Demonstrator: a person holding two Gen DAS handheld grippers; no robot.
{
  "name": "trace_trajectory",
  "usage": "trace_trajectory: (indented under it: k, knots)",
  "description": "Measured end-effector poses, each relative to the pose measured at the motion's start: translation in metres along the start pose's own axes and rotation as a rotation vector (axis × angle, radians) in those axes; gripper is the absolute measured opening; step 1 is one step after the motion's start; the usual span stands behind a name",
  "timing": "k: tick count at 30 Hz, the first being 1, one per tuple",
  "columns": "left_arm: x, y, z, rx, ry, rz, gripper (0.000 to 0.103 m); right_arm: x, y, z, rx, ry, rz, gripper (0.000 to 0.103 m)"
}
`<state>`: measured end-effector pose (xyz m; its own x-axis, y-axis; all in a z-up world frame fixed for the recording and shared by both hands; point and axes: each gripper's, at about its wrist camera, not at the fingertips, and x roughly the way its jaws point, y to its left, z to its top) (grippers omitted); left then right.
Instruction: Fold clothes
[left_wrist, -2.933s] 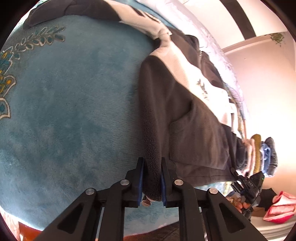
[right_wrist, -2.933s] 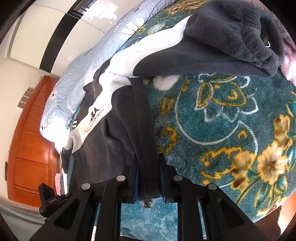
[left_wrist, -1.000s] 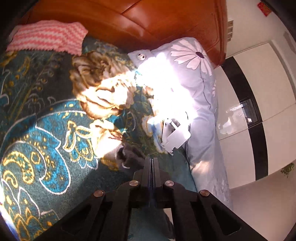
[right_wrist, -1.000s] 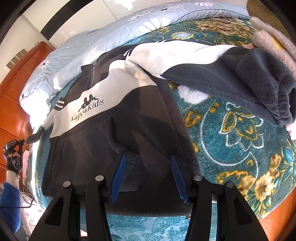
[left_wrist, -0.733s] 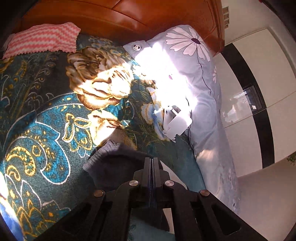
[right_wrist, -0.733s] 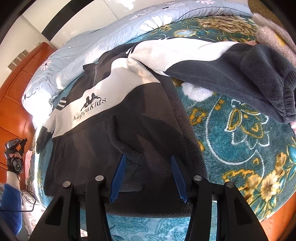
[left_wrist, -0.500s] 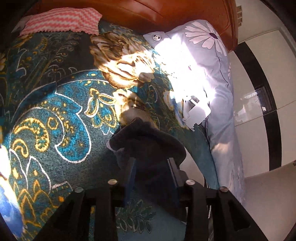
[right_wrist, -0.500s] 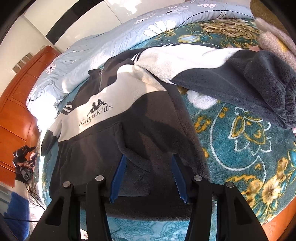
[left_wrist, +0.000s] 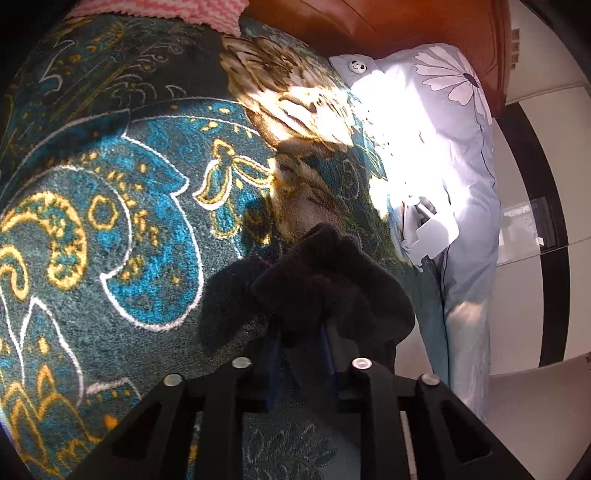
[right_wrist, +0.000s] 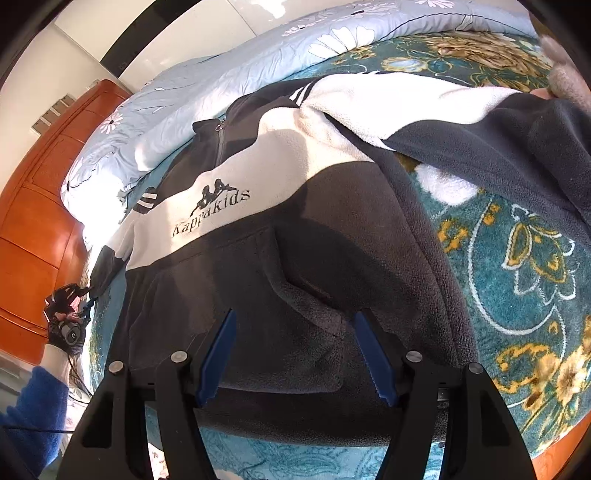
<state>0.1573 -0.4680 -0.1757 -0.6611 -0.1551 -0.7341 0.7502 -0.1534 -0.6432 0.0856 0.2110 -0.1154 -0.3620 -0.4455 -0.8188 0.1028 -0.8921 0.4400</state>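
A grey and white fleece jacket (right_wrist: 280, 258) with a "Kappa kids" logo lies face up and spread flat on the teal patterned blanket (right_wrist: 517, 266). Its right sleeve (right_wrist: 480, 133) stretches out to the right. My right gripper (right_wrist: 295, 328) is open and empty, hovering over the jacket's lower front. In the left wrist view, my left gripper (left_wrist: 301, 332) has its jaws part open around the dark cuff of the left sleeve (left_wrist: 325, 280), which is bunched between the pads. In the right wrist view the left gripper (right_wrist: 68, 306) sits at the far left sleeve end.
A pale blue floral duvet (right_wrist: 229, 81) lies beyond the jacket. The wooden headboard (left_wrist: 388, 29) and a pink striped cloth (left_wrist: 162, 11) are at the top of the left wrist view. A white object (left_wrist: 430, 236) lies on the duvet. The bed's edge runs below the jacket hem.
My left gripper opened from shut and now has the dark sleeve cuff between its pads. My right gripper stayed open and drew slightly back over the jacket's lower front.
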Motion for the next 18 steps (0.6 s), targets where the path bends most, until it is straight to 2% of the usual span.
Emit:
trace_trajectory:
  k: [4,7,10,14,18]
  knots:
    - [-0.013,-0.028,0.002,0.073,-0.047,-0.040,0.009,-0.001,-0.005,0.001,0.018,0.002,0.001,0.068]
    - [-0.032,-0.079,-0.003,0.223,-0.086,-0.087,0.009,-0.002,-0.006,0.002,0.017,-0.002,0.002,0.068]
    - [-0.056,-0.148,-0.024,0.402,-0.109,-0.192,0.009,-0.002,-0.006,0.003,0.015,0.002,0.004,0.068]
    - [-0.079,-0.243,-0.073,0.615,-0.091,-0.362,0.009,-0.002,-0.008,0.002,0.018,0.004,0.011,0.068]
    - [-0.077,-0.317,-0.141,0.772,0.012,-0.499,0.009,-0.008,-0.014,0.003,0.028,-0.007,0.011,0.068]
